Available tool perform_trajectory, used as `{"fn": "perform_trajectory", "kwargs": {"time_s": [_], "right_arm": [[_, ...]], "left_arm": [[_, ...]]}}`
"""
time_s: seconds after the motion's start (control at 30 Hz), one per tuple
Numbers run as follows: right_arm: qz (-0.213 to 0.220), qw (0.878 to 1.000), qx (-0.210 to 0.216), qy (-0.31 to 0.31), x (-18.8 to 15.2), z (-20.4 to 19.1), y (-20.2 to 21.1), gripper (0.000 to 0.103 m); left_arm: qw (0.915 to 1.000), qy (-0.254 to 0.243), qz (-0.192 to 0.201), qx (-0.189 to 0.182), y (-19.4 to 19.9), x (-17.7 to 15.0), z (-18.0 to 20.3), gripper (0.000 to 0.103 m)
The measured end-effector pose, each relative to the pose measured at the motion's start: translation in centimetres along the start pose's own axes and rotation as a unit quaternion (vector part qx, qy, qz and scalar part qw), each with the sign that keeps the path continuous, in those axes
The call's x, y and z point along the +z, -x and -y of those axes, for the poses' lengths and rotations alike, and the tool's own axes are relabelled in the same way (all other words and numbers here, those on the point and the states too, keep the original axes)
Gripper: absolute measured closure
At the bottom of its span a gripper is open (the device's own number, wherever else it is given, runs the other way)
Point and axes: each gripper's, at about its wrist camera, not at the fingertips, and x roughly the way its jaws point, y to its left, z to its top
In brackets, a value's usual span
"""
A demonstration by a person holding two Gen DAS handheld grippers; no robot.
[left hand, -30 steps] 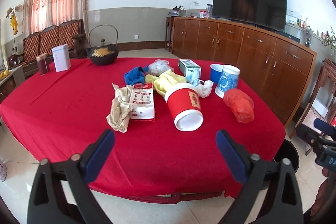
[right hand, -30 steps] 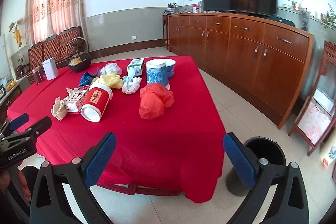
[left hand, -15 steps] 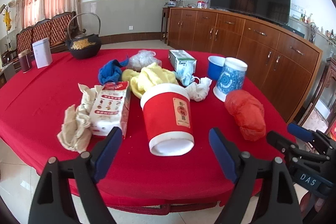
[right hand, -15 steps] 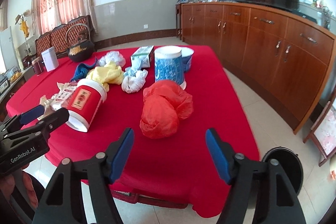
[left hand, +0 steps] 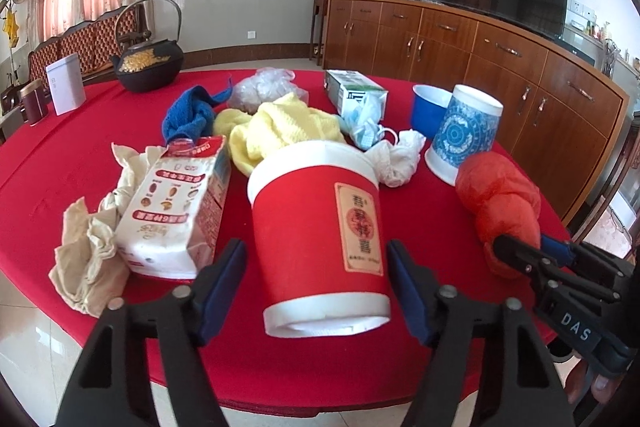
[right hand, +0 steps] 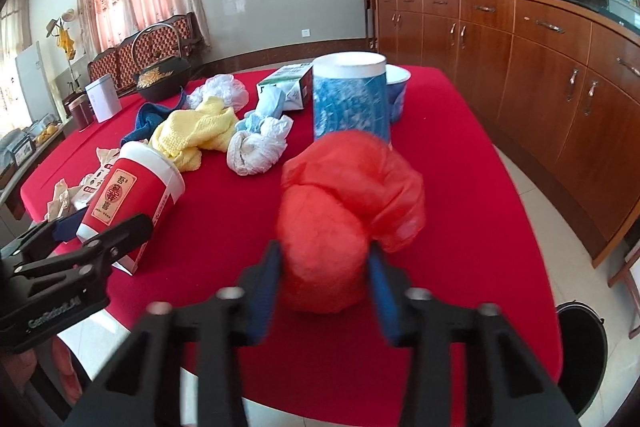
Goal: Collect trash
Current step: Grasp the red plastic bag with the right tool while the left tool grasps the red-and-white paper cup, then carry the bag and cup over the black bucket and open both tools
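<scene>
**Already bracketed: each gripper has its own piece of trash between the jaws**

Right now the red paper cup (left hand: 320,227) lies on its side on the red table (left hand: 80,155), long axis running near to far, its base toward the left gripper (left hand: 316,291). That gripper's jaws are closing with the cup between them, a pad just beside each flank, not yet pressing as far as I can tell. Just right of it, the red plastic bag (right hand: 344,211) sits directly ahead of the right gripper (right hand: 326,287), whose jaws are closing and whose pads already touch the crumpled lump on both sides. The left hand is nearer the cup, the right nearer the bag.

Counted: one red cup, one red bag, one blue patterned cup (left hand: 464,135), one blue bowl (left hand: 428,107), one snack pouch (left hand: 176,203), one white wad (left hand: 396,159), one black bin (right hand: 580,347) on the floor at the near right
</scene>
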Motion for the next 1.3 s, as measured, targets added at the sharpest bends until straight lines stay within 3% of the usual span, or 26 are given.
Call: {"fn": "perform_trajectory", "kwargs": {"time_s": [0.2,0.47,0.73,1.3], "right_arm": [[0.016,1.0,0.001,-0.009,-0.2,0.0,1.0,0.081],[0.045,0.999,-0.016,-0.02,-0.5,0.6,4.4,0.082],[0.067,0.995,-0.057,-0.039,-1.5,3.7,8.8,0.082],[0.09,0.976,-0.169,-0.102,-6.8,14.1,19.2,0.082]], "left_arm": [[0.9998,-0.01,0.012,-0.011,0.6,0.2,0.4,0.041],[0.9986,-0.032,0.03,-0.031,2.4,0.8,2.6,0.042],[0.9948,-0.065,0.043,-0.065,4.2,1.0,6.4,0.042],[0.972,-0.157,0.045,-0.169,6.6,-0.2,18.4,0.042]]}}
